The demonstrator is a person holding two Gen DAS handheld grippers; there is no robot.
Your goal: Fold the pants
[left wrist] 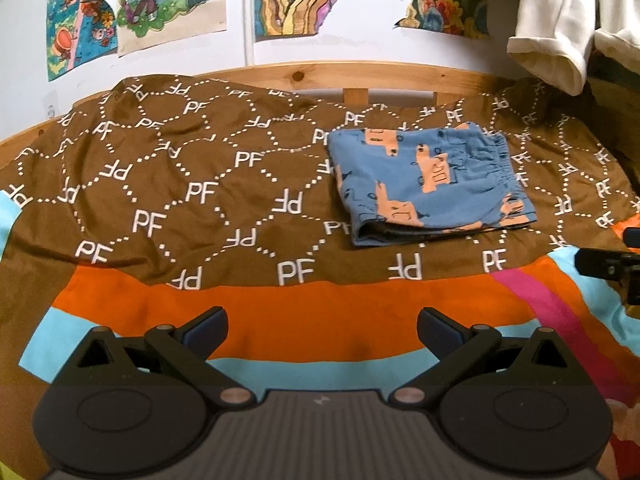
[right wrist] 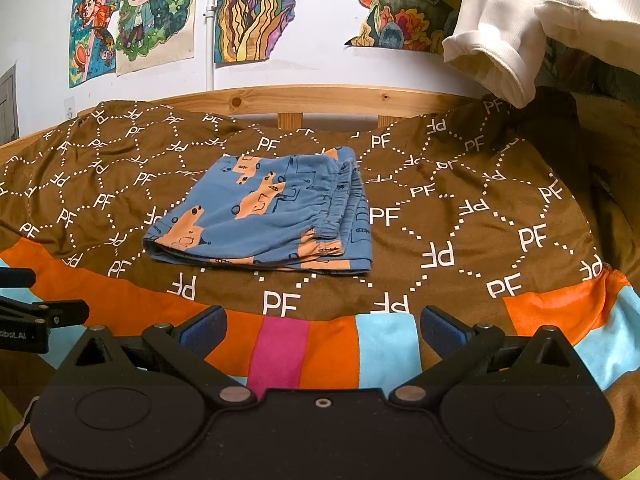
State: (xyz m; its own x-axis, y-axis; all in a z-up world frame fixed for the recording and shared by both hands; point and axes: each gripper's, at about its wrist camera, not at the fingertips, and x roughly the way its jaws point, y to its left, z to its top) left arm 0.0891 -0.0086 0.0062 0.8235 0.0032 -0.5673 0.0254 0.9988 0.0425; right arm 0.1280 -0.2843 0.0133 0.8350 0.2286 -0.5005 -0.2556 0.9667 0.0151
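The pants point(left wrist: 430, 184) lay folded into a compact, roughly rectangular bundle on the brown blanket point(left wrist: 168, 168) that covered the bed. The fabric was blue with a peach-orange animal print and dark line drawings. The gathered elastic waistband sat along the bundle's right edge in both views, its layers stacked and slightly offset. The near edge showed several layers of fabric lying flat on each other, with a dark gap at the near-left corner. The surface looked mostly smooth, with light wrinkling near the waistband.

The blanket carried a repeating white "PF" print joined by dotted hexagon lines, with an orange, pink and light-blue striped border point(right wrist: 280, 356) along the near edge.

The left tongs point(left wrist: 322, 330) were spread wide with nothing between the blue pads, hovering over the border, well apart from the pants. The right tongs point(right wrist: 322, 328) were likewise spread wide and empty, near the front edge of the blanket, apart from the bundle. Each view caught part of the other tool at its side edge.

Behind the bed ran a wooden frame rail point(right wrist: 320, 98). Coloured drawings point(right wrist: 256, 12) hung on the white wall, and a cream garment point(left wrist: 560, 36) hung at upper right.
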